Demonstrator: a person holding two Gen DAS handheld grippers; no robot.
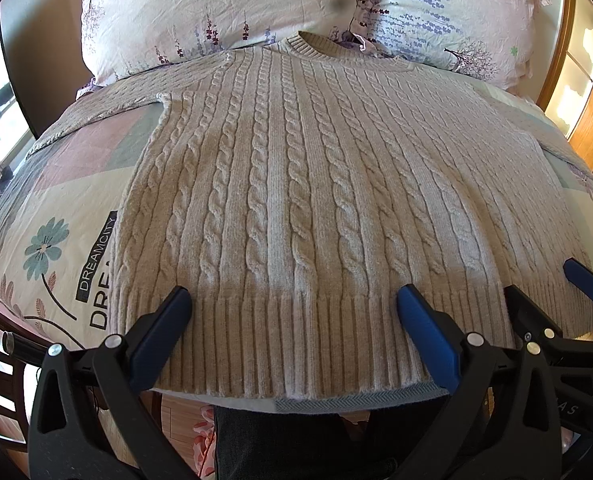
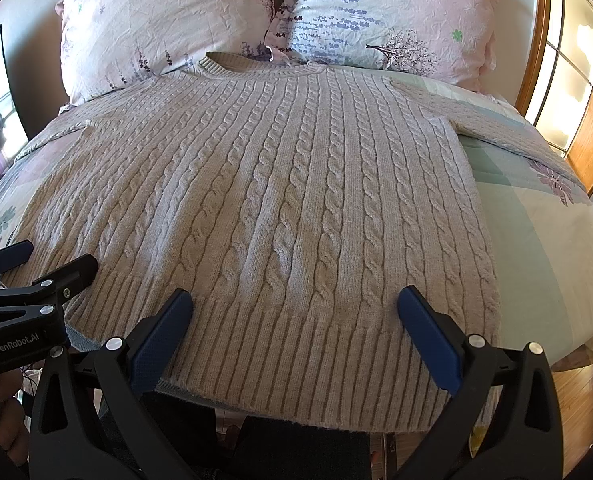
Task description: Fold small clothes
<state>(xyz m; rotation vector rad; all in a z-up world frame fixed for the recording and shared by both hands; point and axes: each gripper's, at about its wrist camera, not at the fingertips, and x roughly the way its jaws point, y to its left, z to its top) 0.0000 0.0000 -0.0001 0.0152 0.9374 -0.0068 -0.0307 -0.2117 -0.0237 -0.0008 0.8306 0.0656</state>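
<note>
Left wrist view, left tongs (image 1: 294, 296) spread over sweater (image 1: 296, 184) hem, bed edge

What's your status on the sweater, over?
Left gripper open, right gripper open, both at hem. Sweater flat on bed, unfolded. Nothing in the way.
</note>
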